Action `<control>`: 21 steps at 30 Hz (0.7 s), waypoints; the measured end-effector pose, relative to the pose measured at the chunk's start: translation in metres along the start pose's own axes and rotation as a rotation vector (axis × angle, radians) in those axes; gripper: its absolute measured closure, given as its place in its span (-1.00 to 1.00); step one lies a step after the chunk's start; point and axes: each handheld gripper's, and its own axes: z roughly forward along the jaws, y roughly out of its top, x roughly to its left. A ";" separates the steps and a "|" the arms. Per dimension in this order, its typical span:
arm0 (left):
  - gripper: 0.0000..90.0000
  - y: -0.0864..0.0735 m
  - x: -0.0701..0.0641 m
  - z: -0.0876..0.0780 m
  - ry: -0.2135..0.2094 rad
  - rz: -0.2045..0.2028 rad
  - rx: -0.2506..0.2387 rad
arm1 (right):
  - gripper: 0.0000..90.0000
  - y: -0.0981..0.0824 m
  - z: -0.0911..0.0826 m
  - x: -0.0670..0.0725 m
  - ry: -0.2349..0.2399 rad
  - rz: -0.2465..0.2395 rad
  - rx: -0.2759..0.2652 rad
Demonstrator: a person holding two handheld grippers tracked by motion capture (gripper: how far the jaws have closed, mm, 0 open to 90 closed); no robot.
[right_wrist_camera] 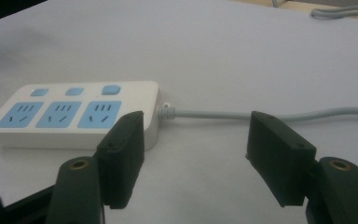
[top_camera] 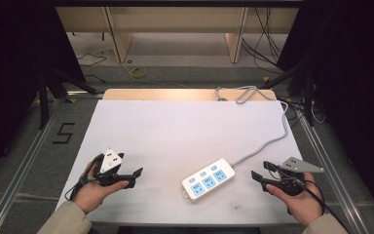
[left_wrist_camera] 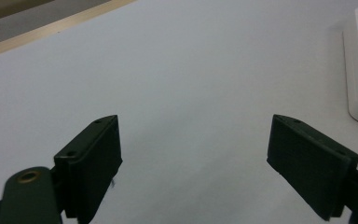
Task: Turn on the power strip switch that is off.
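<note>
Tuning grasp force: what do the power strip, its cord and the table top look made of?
Power strip: looks like hard moulded plastic, glossy white shell with matt blue socket faces; smooth rounded edges and soft sheen suggest it.
Cord: likely rubber or PVC sheath, pale grey, matt; it bends in loose loops.
Table top: flat matt white surface, sheet or laminate, cannot tell; light wood shows at the far edge.

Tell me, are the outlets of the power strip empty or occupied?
Empty: the power strip shows three bare blue outlets, no plug in any.
</note>
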 end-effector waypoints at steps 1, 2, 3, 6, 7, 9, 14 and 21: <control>-0.61 0.000 0.000 0.000 0.000 0.001 -0.002 | -0.18 0.000 0.000 0.000 0.000 0.000 0.000; -0.61 0.000 0.000 0.000 0.000 0.004 -0.003 | -0.18 0.000 0.000 0.000 0.000 0.000 0.000; -0.61 0.000 0.000 0.000 0.000 0.004 -0.003 | -0.18 0.000 0.000 0.000 0.000 0.000 0.000; -0.61 0.002 -0.002 -0.001 -0.009 -0.003 -0.010 | -0.18 0.000 0.000 0.001 0.000 0.000 0.000; -0.59 0.002 -0.002 -0.001 -0.006 -0.001 -0.013 | -0.18 0.000 0.000 0.001 0.002 -0.001 0.000; -0.53 0.003 -0.003 -0.001 -0.002 -0.002 -0.015 | -0.18 0.000 0.000 0.001 0.001 -0.002 0.000; 0.09 0.004 0.000 -0.001 0.025 -0.051 0.004 | -0.18 0.001 0.001 0.001 0.000 -0.006 -0.001; 0.90 0.010 0.003 -0.004 -0.006 -0.064 0.024 | -0.18 0.001 0.001 0.000 -0.007 0.000 0.001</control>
